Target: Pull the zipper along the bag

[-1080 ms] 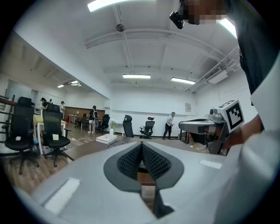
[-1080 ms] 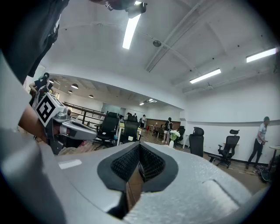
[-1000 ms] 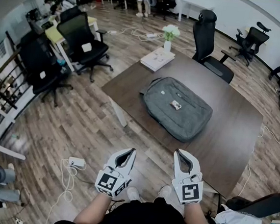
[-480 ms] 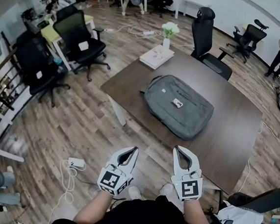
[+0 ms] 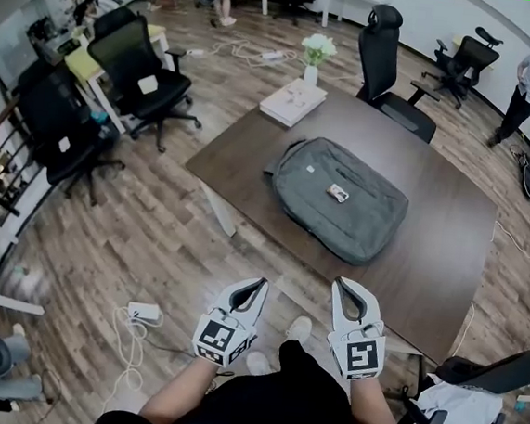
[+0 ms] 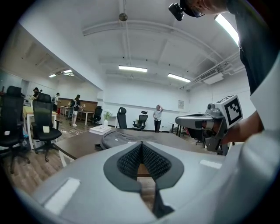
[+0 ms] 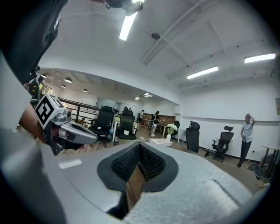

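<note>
A grey bag (image 5: 341, 200) lies flat on the dark brown table (image 5: 447, 261), with a small tag on its top. Its rounded edge shows low in the left gripper view as the bag (image 6: 120, 136). My left gripper (image 5: 260, 283) and my right gripper (image 5: 339, 285) hover side by side over the floor, short of the table's near edge and well apart from the bag. Both are shut with nothing between their pads. The left gripper (image 6: 141, 144) sees the right one at its right; the right gripper (image 7: 138, 146) sees the left one at its left.
A white book (image 5: 292, 102) and a vase of flowers (image 5: 317, 53) sit at the table's far corner. Black office chairs (image 5: 141, 64) stand left and behind the table. A power strip with cable (image 5: 143, 313) lies on the wood floor. A person (image 5: 529, 87) stands far right.
Both grippers have sunk slightly and shifted a little in the head view, still shut. The view has drawn a bit nearer the table. The person at far right has walked further in.
</note>
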